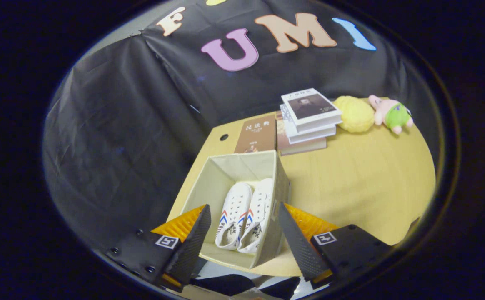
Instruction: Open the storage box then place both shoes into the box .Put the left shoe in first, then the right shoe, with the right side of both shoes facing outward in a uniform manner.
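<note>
The gripper (242,233) is held above the near end of the storage box (230,171), fingers spread wide and holding nothing — no contact with any object is visible. The left finger (192,241) and the right finger (294,241) each show a ribbed black inner pad, backed by an orange plate. Between the fingers and just ahead of them, the open beige fabric box stands on the wooden table (363,187). Inside it lie both white canvas shoes — the left shoe (234,214) and the right shoe (257,214) — side by side and touching, toes pointing away from the gripper, heels toward it, against the box wall nearer the right finger. Each shoe carries a red and blue chevron mark. Beyond the box, a brown book (257,133) lies flat; next to it is a stack of books (307,121), then a yellow plush (354,114) and a pink and green plush toy (392,113).
</note>
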Demonstrator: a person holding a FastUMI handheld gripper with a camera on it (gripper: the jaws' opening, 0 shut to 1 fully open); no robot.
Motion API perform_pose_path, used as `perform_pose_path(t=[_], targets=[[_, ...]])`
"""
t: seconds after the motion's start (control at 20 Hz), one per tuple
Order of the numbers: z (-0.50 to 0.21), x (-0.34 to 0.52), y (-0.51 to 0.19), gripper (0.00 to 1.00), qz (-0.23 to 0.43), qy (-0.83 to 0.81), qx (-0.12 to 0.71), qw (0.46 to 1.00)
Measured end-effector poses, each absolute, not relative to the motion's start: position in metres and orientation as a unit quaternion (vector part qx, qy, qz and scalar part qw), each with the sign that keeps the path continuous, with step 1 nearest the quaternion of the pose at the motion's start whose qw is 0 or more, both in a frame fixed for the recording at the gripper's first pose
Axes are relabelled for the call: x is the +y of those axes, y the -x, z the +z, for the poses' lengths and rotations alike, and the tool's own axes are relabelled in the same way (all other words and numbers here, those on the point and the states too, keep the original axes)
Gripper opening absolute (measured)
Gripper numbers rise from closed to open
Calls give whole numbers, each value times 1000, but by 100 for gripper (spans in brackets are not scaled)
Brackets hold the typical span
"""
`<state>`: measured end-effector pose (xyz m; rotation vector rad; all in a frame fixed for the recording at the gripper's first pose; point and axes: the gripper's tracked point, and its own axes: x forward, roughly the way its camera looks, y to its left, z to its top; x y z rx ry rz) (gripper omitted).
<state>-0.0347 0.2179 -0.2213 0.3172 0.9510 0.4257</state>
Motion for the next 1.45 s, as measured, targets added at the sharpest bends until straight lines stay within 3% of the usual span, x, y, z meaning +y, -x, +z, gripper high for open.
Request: perform_pose_path(t=[0.3, 0.8, 1.1, 1.45], targets=[[-155, 150, 13, 100, 191, -118, 341, 913], [-100, 20, 6, 100, 100, -52, 206, 972], [-81, -29, 7, 100, 43, -19, 142, 989], [-59, -35, 10, 100, 42, -15, 94, 995]])
